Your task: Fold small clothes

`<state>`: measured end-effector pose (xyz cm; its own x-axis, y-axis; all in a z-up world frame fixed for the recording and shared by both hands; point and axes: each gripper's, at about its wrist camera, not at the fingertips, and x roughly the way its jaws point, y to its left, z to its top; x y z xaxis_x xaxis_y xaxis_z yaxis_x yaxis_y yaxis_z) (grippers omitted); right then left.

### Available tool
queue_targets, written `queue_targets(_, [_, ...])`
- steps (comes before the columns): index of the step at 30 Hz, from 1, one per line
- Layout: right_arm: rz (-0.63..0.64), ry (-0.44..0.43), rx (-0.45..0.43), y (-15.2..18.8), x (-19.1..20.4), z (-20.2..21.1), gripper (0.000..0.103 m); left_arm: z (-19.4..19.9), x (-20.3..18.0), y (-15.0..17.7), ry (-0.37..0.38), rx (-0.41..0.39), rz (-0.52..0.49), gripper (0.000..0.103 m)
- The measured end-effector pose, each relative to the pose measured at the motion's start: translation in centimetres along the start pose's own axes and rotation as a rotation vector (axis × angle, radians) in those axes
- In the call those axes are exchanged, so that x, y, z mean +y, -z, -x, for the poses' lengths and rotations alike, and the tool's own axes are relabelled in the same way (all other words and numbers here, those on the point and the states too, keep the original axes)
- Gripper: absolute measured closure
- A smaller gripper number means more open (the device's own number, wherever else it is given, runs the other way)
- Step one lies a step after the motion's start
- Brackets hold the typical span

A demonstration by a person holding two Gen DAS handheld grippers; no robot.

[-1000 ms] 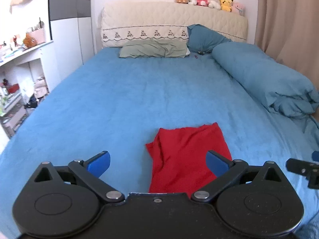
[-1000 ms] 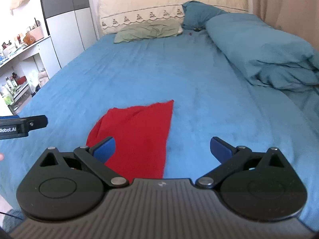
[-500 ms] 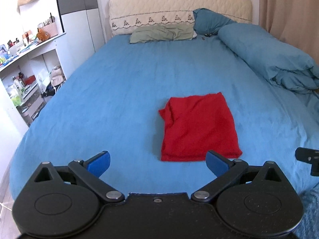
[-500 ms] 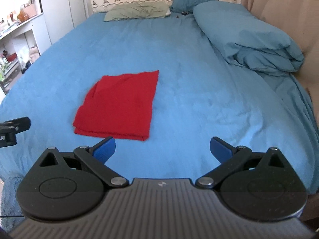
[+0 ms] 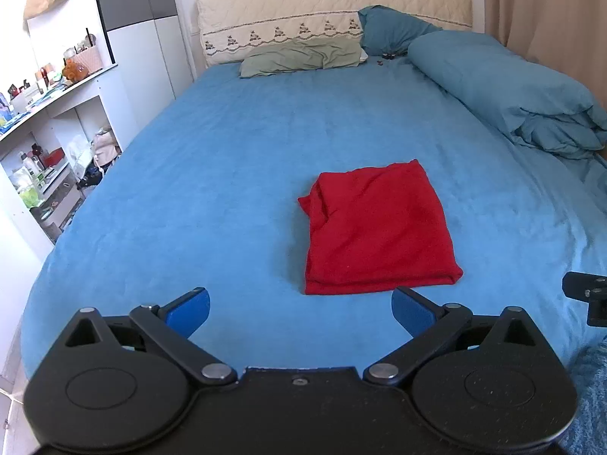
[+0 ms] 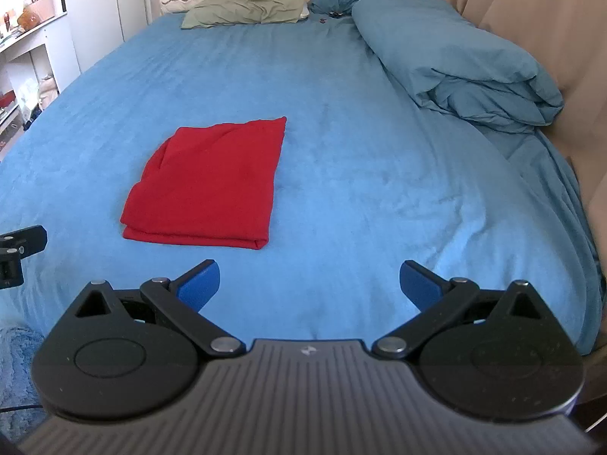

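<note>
Both tongs, left tongs (image 5: 299, 309) and right tongs (image 6: 309, 284), gape wide, empty; your folded red cloth garment (image 5: 375, 227) looks soft, light: pinch a near corner.

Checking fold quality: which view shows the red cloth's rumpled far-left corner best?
The left wrist view: the red cloth lies nearly centred, its bunched corner facing the camera. The right wrist view shows it off to the left, that corner flatter and less distinct.

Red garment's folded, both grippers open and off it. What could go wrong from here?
1. The red garment bunches at its far-left corner, so the fold may loosen if it is nudged.
2. It lies on the soft blue bedsheet; a re-grasp at its near edge could catch sheet too.
3. The left hand-held gripper and right hand-held gripper sit close side by side, so they might collide.
</note>
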<state>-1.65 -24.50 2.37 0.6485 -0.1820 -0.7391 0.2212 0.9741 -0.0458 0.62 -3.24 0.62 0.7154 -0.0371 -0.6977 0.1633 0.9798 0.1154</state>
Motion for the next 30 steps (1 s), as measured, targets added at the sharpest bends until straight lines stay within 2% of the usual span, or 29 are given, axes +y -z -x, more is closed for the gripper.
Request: queue_targets(30, [-0.032, -0.001, -0.004, -0.25, -0.62, -0.13, 0.000, 0.63, 0.09, -0.33, -0.001, -0.012, 0.010, 0.000])
